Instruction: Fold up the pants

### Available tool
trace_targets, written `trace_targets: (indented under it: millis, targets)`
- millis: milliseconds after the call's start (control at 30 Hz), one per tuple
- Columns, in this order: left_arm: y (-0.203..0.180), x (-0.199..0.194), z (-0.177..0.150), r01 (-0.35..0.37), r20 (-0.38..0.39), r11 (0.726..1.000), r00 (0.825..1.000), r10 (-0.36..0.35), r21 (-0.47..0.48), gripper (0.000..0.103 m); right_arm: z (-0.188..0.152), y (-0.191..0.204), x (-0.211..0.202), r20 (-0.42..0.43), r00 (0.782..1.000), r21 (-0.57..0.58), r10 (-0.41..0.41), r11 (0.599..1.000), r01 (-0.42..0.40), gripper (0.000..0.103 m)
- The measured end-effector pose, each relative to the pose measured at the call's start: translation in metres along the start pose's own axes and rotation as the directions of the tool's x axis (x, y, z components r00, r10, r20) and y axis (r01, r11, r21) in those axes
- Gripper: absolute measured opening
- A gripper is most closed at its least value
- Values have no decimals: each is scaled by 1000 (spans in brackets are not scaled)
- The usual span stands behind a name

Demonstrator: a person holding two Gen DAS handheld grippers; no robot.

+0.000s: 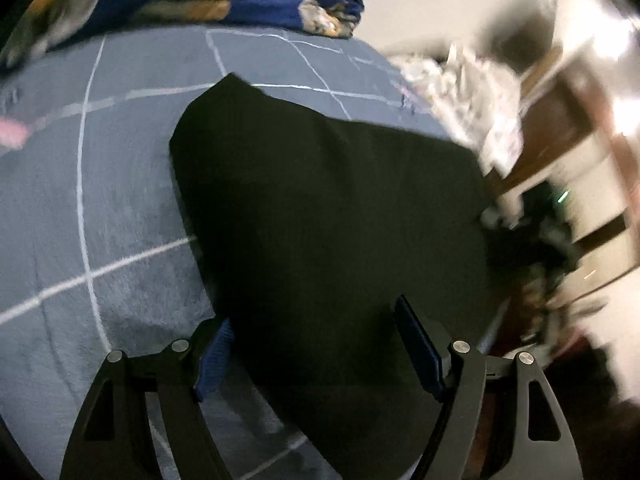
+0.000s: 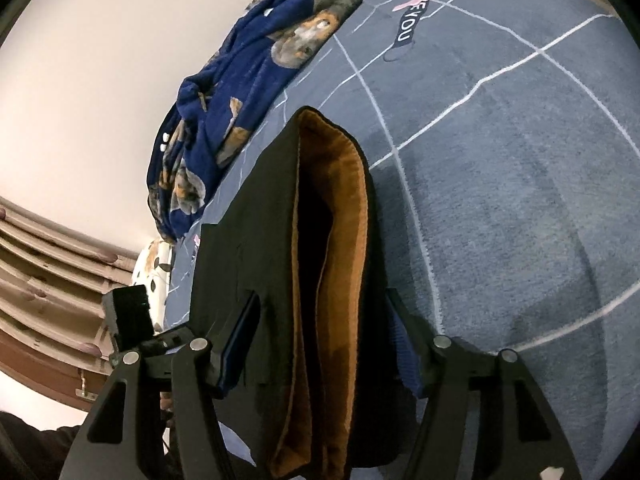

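Black pants (image 1: 328,216) lie folded on a bed covered w/ a grey-blue bedspread (image 1: 120,184) marked by thin white grid lines. Seen from the right wrist cam, the pants (image 2: 248,264) show an orange-brown lining at the open end, layers stacked one on another. The left hand-held gripper (image 1: 316,344) hangs over the near part of the fabric, jaws wide — blue pads either side of the cloth, not pressing it. The right hand-held gripper (image 2: 320,344) straddles the open end of the pants, jaws at a middling spread; the layers sit between the fingers, but the pads do not appear to pinch them. A crumpled dark-blue blanket (image 2: 248,92) w/ a brown animal print is bunched along the bed's far edge by the pale wall. A black label reading "LOVE YOU" (image 2: 412,16) crosses a pink strip on the bedspread — toward the far corner. Left view is motion-blurred at right.
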State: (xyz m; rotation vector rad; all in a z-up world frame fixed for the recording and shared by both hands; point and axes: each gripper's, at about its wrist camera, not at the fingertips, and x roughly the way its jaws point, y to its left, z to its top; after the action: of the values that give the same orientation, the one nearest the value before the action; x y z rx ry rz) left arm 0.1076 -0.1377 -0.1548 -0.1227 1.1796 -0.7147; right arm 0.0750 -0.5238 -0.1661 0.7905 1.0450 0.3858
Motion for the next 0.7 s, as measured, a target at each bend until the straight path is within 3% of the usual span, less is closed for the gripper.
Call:
trace_targets:
  millis: [133, 467, 700]
  targets:
    - [-16, 9, 2, -103, -3, 992, 995, 104, 72, 75, -3, 5, 0, 10, 1000, -37, -30, 999, 30, 59]
    - [-27, 18, 1, -183, -19, 977, 982, 186, 110, 78, -1, -1, 0, -6, 1000, -8, 9, 1000, -9, 61]
    - [-32, 22, 0, -203, -19, 970, 978, 208, 131, 82, 1, -3, 0, -17, 1000, 2, 22, 1000, -22, 63]
